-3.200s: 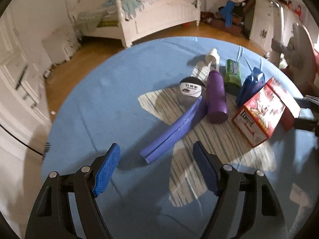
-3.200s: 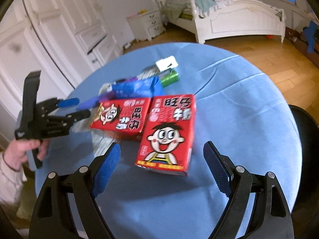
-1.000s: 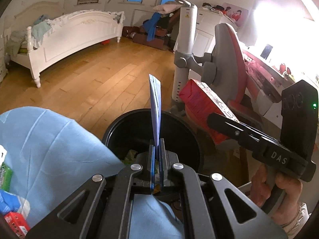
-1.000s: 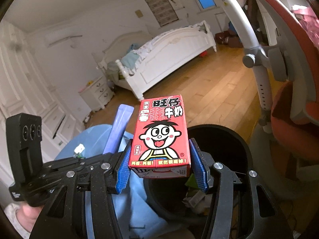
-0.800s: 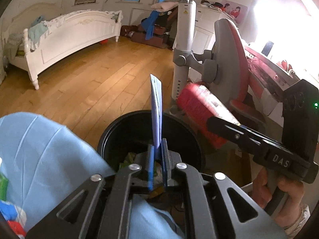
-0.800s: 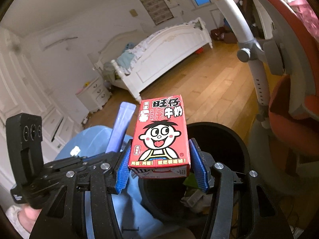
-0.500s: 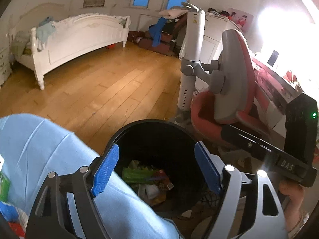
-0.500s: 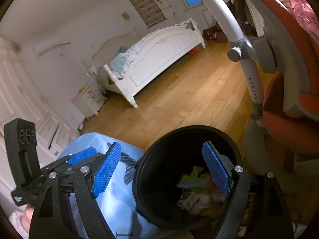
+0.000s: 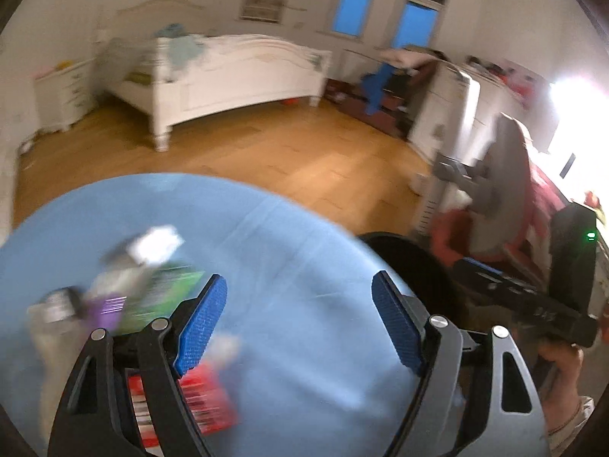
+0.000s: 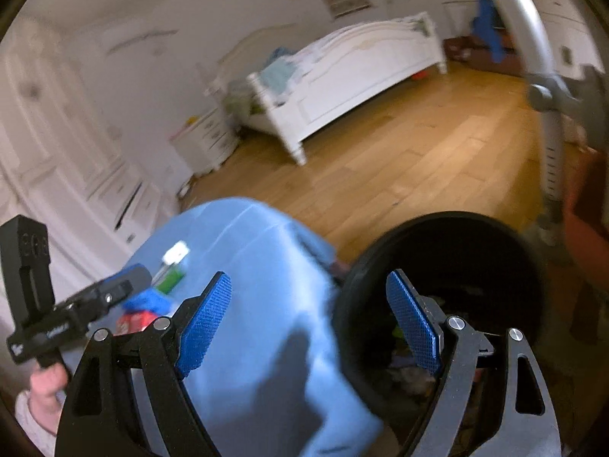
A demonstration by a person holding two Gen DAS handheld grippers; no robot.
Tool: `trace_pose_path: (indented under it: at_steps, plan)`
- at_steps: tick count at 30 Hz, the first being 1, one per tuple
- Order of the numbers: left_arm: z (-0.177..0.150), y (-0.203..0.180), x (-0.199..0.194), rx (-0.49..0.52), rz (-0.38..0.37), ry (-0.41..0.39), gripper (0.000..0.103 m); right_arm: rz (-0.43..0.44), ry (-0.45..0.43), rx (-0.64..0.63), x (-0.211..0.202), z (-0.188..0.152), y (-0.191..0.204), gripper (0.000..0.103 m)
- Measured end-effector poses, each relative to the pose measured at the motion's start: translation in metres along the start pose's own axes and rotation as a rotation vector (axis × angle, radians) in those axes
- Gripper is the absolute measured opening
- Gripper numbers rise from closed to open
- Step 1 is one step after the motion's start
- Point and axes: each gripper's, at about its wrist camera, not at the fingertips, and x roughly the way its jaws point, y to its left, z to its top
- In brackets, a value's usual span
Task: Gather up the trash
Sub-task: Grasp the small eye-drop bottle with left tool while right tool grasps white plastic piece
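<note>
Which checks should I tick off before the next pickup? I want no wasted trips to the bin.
1. Left gripper empty: ok, jaws just opened, nothing between the blue pads.
2. Right gripper empty: ok, jaws just opened, nothing between them.
3. Trash left on the round blue-clothed table: ok, a red carton, a green packet and a purple item remain.
4. Exact pose of those items: cannot tell, the left wrist view is blurred.
5. Black round bin beside the table, open: ok.
6. Room left in the bin: cannot tell; litter shows at the bottom.
</note>
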Motion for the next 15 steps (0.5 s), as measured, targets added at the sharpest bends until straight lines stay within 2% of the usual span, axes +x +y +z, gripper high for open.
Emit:
trace_pose_path:
  at_steps: [4, 7, 10, 15]
  plan:
    - [-0.010, 0.073, -0.020, -0.064, 0.132, 0.005, 0.078, 0.062, 0.054, -0.086, 0.030, 0.009, 0.053, 0.083]
    - [-0.019, 0.116, -0.024, -0.103, 0.194, 0.043, 0.078, 0.107, 0.103, -0.159, 0.057, 0.018, 0.095, 0.083]
    - [-0.025, 0.147, -0.020, -0.096, 0.202, 0.085, 0.078, 0.126, 0.148, -0.229, 0.084, 0.027, 0.131, 0.083]
    - [-0.029, 0.171, -0.008, -0.029, 0.187, 0.129, 0.077, 0.147, 0.249, -0.331, 0.133, 0.034, 0.177, 0.083]
